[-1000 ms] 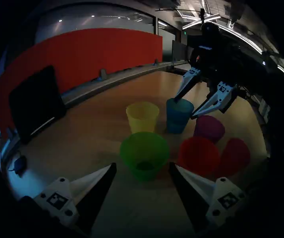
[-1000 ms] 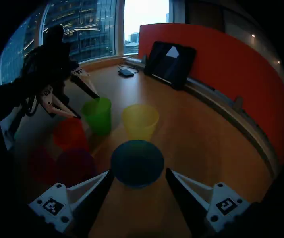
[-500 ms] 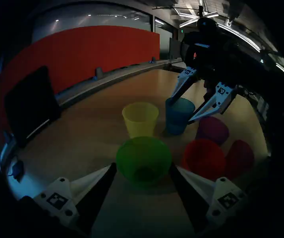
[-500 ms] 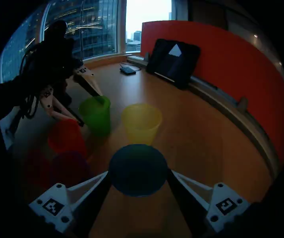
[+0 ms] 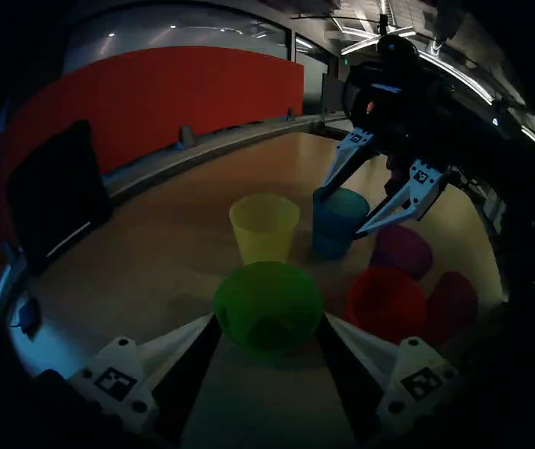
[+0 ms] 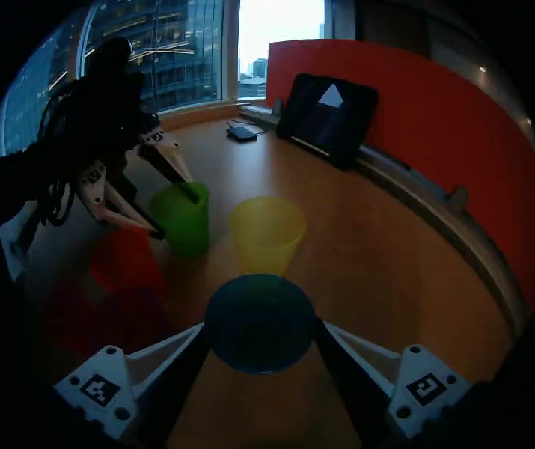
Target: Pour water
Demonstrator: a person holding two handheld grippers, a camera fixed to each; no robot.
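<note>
Dim office, red wall [image 5: 155, 97] behind a wooden bench [image 5: 192, 224]. Left tool [image 5: 267, 325] spread wide around the green cup [image 5: 268, 299]; right tool [image 6: 260, 329] spread wide around the blue cup [image 6: 260, 322]. Yellow cup [image 5: 263, 224] standing just beyond, red cup [image 5: 385, 303] and purple cup [image 5: 403, 251] crowding close beside.

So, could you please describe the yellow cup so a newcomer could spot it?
On the table beside the red wall stands a cluster of cups. The yellow cup is nearest that wall, next to the green cup and the blue cup; it alone is yellow; fingers flank those two, not it.
</note>
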